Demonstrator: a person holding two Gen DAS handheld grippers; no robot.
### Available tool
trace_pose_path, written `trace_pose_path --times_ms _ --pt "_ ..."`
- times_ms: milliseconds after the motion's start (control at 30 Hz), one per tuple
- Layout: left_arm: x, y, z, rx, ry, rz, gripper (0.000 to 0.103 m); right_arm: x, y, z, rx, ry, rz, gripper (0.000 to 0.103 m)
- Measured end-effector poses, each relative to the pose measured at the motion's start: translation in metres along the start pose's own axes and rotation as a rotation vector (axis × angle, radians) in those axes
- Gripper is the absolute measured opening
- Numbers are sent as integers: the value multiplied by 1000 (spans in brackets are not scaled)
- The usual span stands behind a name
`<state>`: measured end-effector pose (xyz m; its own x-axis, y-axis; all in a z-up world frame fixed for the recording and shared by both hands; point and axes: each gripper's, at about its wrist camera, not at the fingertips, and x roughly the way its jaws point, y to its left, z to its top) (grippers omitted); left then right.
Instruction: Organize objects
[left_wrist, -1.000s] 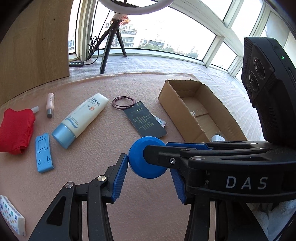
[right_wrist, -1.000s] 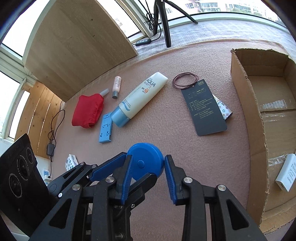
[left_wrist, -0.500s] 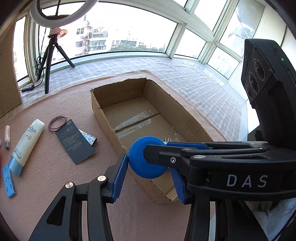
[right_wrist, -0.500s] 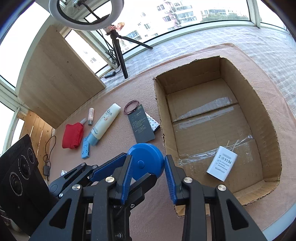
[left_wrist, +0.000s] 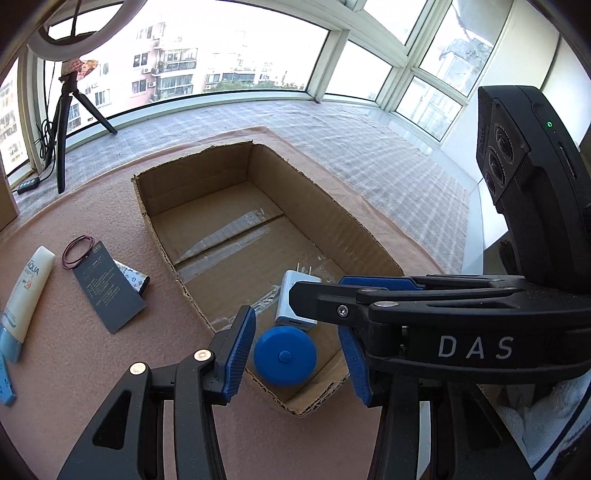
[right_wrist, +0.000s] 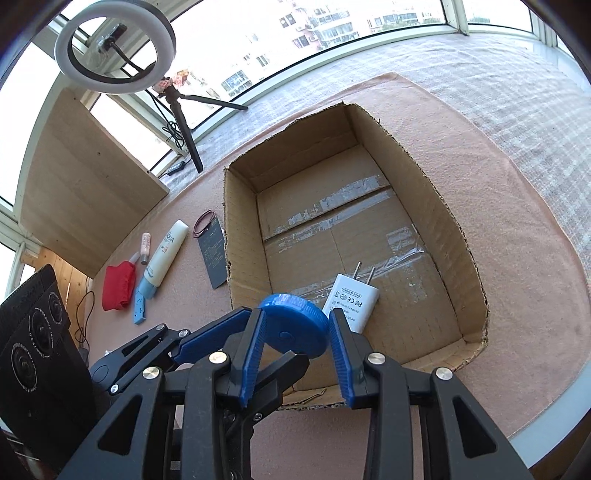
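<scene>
Cardboard box (right_wrist: 436, 206) is where everything is headed, and this is the drop-off step for the blue disc (right_wrist: 295, 326), which looks like a little tape measure. The right gripper (right_wrist: 295, 319) hangs over the near corner of the box. Its jaws have just been opening, and the disc sits between the blue pads, tilted and blurry. From the left wrist view it looks small and low, down in the box corner just beside the white charger (right_wrist: 351, 299), so I'd call it released. I honestly can't tell if it has landed or is mid-fall. The left gripper (left_wrist: 295, 328) is spread apart with nothing pinched, just hovering alongside.

Next move, as I see it: lift the right gripper clear of the box wall, swing over to the pink mat and pick another item. The sunscreen tube (left_wrist: 31, 288), dark card (left_wrist: 107, 288), hair ties (left_wrist: 75, 251) and red pouch (right_wrist: 118, 286) all lie outside the box. The tube is the easy one, since the jaws only need lining up across its width.

Readable stuff: "DAS" in white on the right gripper's body, "AQUA" and a "50" on the tube, and "MADE IN CHINA" on the charger label. The card has print on it, but it's too small to read.
</scene>
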<state>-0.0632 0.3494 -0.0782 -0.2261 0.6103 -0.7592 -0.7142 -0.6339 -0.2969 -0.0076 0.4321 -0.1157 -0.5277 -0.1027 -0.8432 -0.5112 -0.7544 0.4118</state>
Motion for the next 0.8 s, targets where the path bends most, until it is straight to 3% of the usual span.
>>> trace_pose_path --times_ms 233,533,800 --pt "-31 36 -16 -60 -23 42 50 -4 12 3 -23 -31 7 43" --pt "-89 106 -64 -187 -48 151 55 12 68 13 -154 -22 35 44" --pt "-138 160 -115 -324 -58 229 55 48 123 34 -245 37 66 56"
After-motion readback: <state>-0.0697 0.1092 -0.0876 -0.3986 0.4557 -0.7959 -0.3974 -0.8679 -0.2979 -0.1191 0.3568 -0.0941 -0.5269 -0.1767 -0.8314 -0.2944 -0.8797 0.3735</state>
